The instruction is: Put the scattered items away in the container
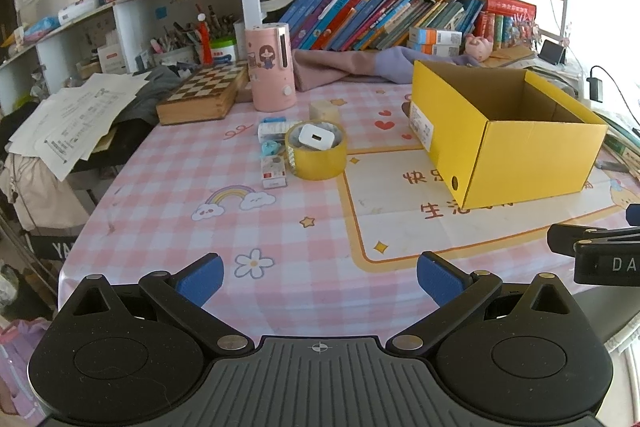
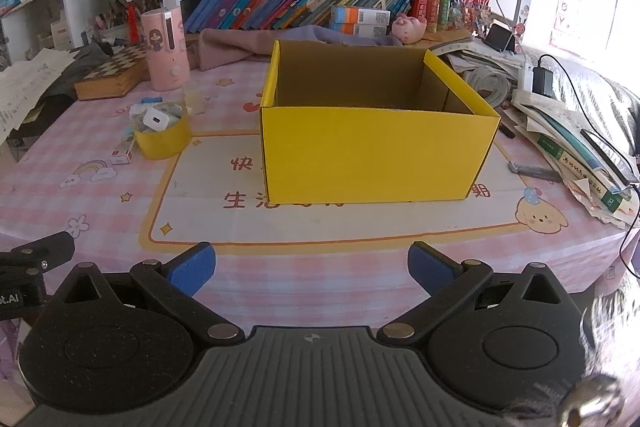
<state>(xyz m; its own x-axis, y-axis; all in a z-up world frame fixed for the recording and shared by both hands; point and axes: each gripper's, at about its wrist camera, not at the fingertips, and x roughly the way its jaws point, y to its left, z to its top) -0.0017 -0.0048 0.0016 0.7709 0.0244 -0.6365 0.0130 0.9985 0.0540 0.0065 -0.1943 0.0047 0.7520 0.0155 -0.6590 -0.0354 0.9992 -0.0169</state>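
The clutter sits bunched far left on the surface: a tape roll with a white charger resting in its ring, small bits beside it, well left of the empty yellow box. Both tools, left and right, hang near with blue pads spread apart, gripping nothing. Best bet is the left tool going in first, lifting the charger cleanly so the roll isn't dragged along.

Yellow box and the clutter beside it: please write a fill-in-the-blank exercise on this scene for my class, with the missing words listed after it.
1. The white charger rests on top of the roll of ____.
2. The yellow box has no lid, and what shows of its inside is ____.
3. Both the left tongs and the right tongs are ____, holding nothing.
4. The wooden chessboard lies next to the ____ canister.

Missing words: tape; empty; open; pink
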